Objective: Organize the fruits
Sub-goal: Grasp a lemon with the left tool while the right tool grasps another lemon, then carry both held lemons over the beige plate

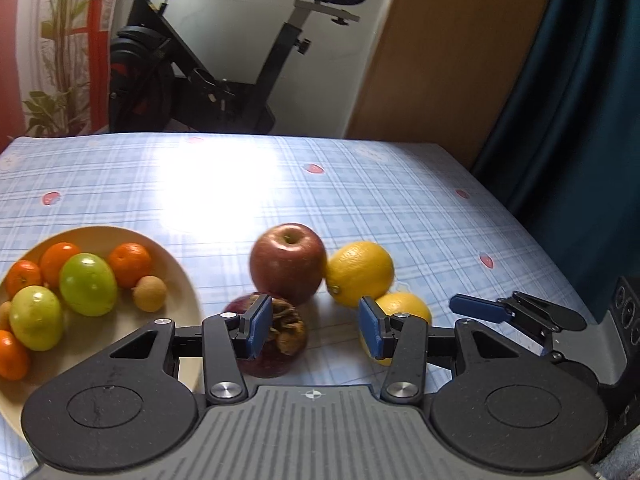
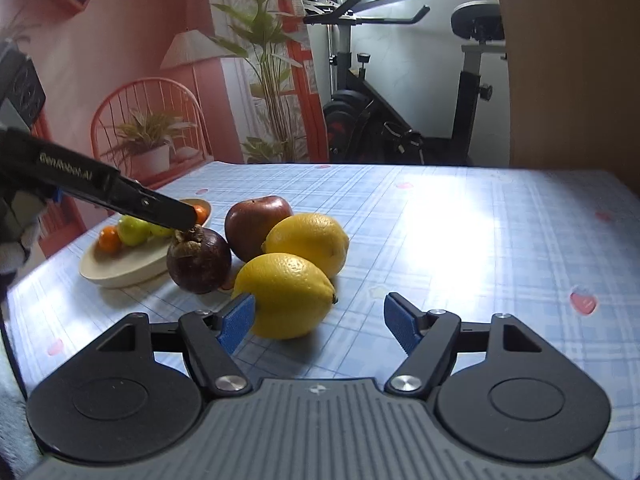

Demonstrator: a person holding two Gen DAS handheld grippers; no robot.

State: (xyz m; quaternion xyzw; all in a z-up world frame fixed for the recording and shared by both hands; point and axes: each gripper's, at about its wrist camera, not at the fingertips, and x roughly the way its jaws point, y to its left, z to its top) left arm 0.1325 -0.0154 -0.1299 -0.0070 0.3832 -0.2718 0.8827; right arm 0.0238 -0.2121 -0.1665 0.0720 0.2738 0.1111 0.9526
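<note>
Nearest to me, my right gripper (image 2: pixel 319 322) stood with its jaws apart over the checked tablecloth (image 2: pixel 480 248). The near lemon (image 2: pixel 286 294) lay between the pads; the left pad seemed to touch its side, the right pad stood clear, so nothing was grasped. My left gripper (image 1: pixel 316 330) was also released, its jaws parted above the mangosteen (image 1: pixel 280 340), whose dry calyx was just beside the left pad. Behind these lay the second lemon (image 2: pixel 310 242) and the red apple (image 1: pixel 288 262), touching each other. Further left stood the beige plate (image 1: pixel 180 280) with mandarins, green fruits and a small brown one. An exercise bike (image 1: pixel 224 60) was beyond the table.
</note>
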